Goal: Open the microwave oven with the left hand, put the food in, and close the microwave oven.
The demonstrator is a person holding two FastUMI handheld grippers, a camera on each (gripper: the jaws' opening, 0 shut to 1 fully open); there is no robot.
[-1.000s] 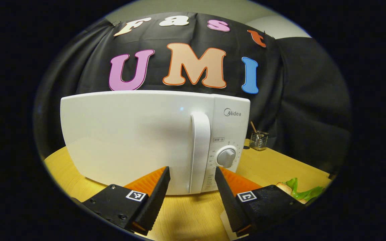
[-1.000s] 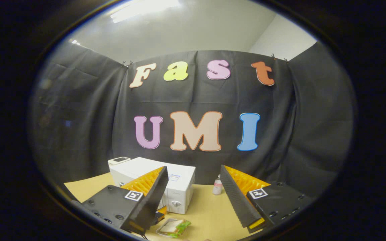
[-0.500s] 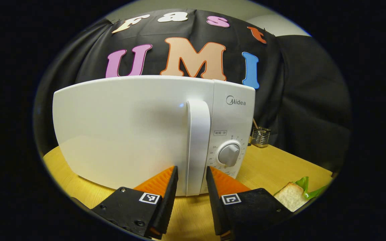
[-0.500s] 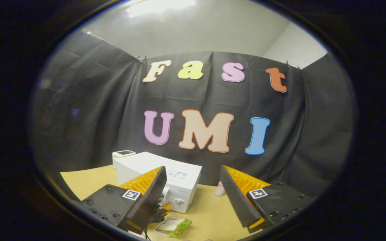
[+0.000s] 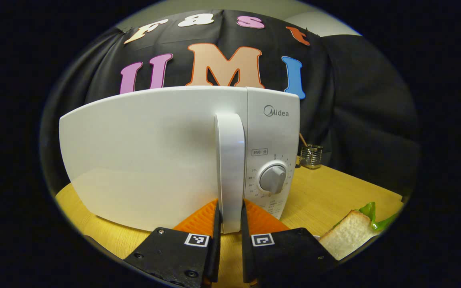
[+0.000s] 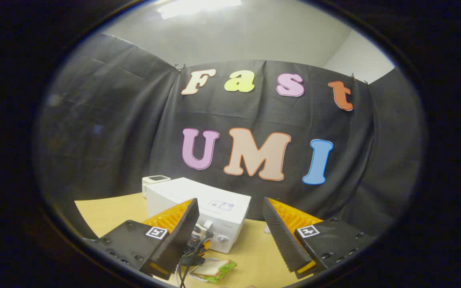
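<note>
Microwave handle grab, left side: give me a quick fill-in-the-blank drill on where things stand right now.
1. The left gripper is shut on the microwave's ____.
2. The microwave door is ____.
3. The sandwich lies on the ____, outside the microwave.
4. The right gripper is ____, holding nothing.

Missing words: handle; closed; table; open

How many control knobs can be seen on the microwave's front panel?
1. The knob sits on the panel right of the door handle, which the left gripper clamps near its lower end. Nothing hides the panel.
</note>
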